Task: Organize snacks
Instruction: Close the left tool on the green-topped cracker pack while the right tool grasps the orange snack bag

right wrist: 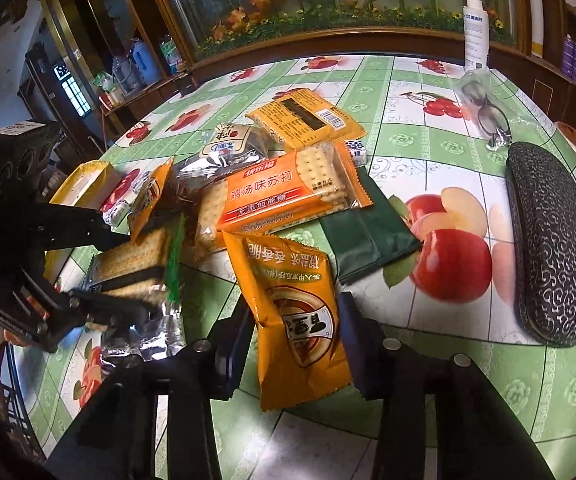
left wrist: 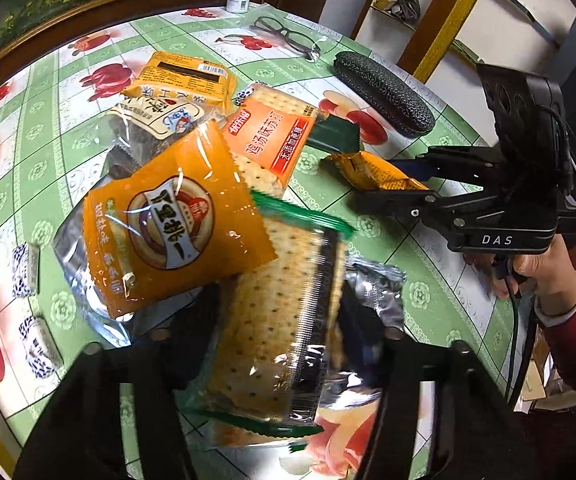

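Round table [right wrist: 428, 400], green-and-white oilcloth printed with fruit. Black patterned spectacle case [right wrist: 552, 240] at right edge. Orange soda-cracker pack [right wrist: 288, 192], printed "鸡汤味苏打", atop central snack heap. Green-edged clear cracker pack [left wrist: 280, 328] clamped in left gripper [left wrist: 280, 360], lifted beside heap. Orange snack pouch [right wrist: 296, 312], round emblem, clamped in right gripper [right wrist: 296, 344] off tabletop; "DAS" on gripper body. Dark green sachet [right wrist: 364, 232] flat beside heap. Blue-and-white wrapped sweets [left wrist: 28, 264] near left rim.
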`<state>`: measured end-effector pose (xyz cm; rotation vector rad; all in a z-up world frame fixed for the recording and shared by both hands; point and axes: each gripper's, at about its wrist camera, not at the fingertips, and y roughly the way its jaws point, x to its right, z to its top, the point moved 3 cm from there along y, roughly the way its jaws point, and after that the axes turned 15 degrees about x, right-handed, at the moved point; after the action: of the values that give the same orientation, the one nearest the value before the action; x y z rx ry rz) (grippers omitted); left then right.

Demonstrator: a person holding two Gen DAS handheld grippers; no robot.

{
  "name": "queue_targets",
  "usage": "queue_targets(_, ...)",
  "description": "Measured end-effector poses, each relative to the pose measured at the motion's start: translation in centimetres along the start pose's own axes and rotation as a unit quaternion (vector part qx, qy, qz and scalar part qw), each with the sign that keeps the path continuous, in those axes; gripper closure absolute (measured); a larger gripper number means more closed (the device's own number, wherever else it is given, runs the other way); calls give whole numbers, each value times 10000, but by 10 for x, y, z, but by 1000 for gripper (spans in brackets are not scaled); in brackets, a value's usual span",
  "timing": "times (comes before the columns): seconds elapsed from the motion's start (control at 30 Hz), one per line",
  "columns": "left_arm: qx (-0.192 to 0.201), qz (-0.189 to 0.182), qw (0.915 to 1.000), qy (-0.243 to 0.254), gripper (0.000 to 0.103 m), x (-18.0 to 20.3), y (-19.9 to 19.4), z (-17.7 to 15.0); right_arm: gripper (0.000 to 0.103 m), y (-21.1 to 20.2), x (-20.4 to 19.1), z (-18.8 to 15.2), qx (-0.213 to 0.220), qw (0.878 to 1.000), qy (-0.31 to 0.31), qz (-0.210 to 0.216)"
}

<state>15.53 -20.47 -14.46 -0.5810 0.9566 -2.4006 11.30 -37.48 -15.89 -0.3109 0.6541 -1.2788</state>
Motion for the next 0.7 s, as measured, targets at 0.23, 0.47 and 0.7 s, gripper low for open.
queue_targets(0.23,98,216,9997,26,58,5,-9,-10,63,-5,-1,-2,71,9999,136,4)
queue_targets(0.47,331,263,9980,-465,58,-12,-30,-29,64,-15,-4,-4,204,9991,351,121)
queue_targets(0.7,766,536,9924,-805,58,-15,-76,-51,64,-30,-13,-7,379,9977,513,232)
